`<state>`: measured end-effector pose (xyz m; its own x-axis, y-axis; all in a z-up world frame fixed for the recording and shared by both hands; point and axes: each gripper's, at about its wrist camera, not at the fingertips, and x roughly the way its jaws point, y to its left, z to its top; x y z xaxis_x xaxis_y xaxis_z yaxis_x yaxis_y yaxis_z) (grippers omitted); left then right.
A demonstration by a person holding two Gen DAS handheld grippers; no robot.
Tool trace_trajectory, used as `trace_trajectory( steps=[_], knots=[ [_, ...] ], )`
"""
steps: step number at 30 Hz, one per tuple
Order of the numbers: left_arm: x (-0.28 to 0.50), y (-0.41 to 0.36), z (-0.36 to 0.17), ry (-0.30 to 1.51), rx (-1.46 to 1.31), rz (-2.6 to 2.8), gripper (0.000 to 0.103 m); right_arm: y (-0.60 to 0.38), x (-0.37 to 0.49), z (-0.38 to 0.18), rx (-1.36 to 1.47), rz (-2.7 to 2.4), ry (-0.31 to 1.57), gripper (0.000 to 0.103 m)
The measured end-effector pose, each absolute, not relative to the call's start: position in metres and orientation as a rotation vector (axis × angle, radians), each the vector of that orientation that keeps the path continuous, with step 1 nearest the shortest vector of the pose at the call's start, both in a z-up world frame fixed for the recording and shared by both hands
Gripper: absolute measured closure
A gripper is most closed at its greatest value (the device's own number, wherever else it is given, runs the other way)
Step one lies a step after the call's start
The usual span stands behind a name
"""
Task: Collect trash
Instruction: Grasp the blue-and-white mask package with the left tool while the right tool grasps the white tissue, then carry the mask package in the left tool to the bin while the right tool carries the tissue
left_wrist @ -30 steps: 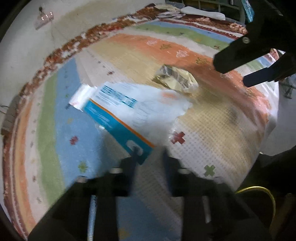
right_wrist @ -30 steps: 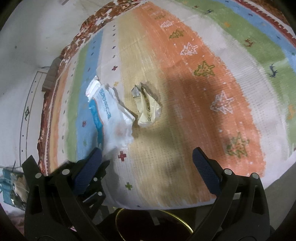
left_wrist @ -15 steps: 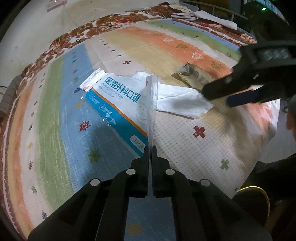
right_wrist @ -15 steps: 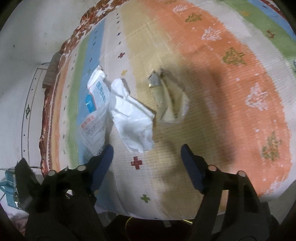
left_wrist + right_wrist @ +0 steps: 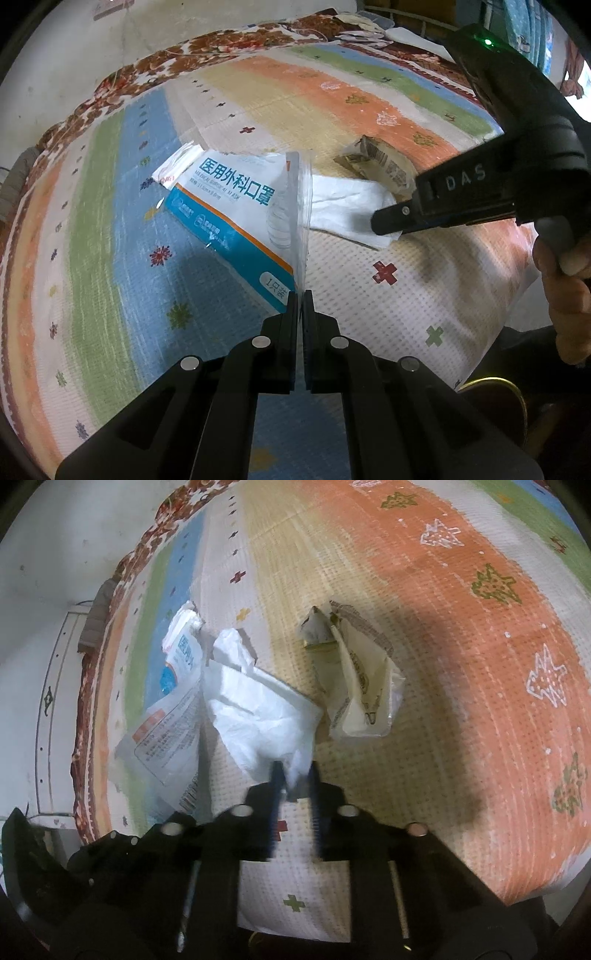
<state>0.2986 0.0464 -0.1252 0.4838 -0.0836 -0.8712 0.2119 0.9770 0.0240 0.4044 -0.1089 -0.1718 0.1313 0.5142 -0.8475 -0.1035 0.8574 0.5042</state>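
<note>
Nearest the left wrist camera, the left tongs are pinching the clear edge of a surgical mask packet, fingers closed flat on it; the packet is showing blue Chinese lettering, "MEDICAL SURGICAL MASK" and "1只装". It is lying on a striped bedspread. Just beside it, the right tongs, marked "DAS" on the side, are nearly closed around a corner of a crumpled white tissue. Beyond the tissue, a crumpled cream food wrapper with a barcode is resting apart from both tongs.
</note>
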Motion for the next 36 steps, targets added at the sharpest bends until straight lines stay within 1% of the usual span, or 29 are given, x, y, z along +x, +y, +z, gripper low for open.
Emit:
trace_trajectory(
  steps=[2, 8, 12, 21, 30, 36],
  knots=[
    [0.300, 0.047, -0.125, 1.059, 0.123, -0.184, 0.101, -0.107, 0.404, -0.170, 0.340, 0.479, 1.368, 0.100],
    [0.300, 0.047, -0.116, 1.052, 0.097, -0.179, 0.102, -0.107, 0.398, -0.157, 0.301, 0.493, 1.337, 0.101],
    [0.298, 0.049, -0.099, 1.032, 0.051, -0.178, 0.102, -0.103, 0.389, -0.142, 0.232, 0.517, 1.305, 0.101],
    [0.278, 0.065, -0.052, 0.979, -0.095, -0.122, 0.103, -0.101, 0.361, -0.095, 0.016, 0.547, 1.164, 0.101],
    [0.245, 0.076, -0.007, 0.945, -0.258, -0.129, 0.103, -0.109, 0.330, -0.051, -0.099, 0.582, 1.045, 0.102],
    [0.219, 0.084, 0.008, 0.943, -0.382, -0.108, 0.103, -0.114, 0.306, -0.032, -0.138, 0.615, 0.995, 0.102]
  ],
)
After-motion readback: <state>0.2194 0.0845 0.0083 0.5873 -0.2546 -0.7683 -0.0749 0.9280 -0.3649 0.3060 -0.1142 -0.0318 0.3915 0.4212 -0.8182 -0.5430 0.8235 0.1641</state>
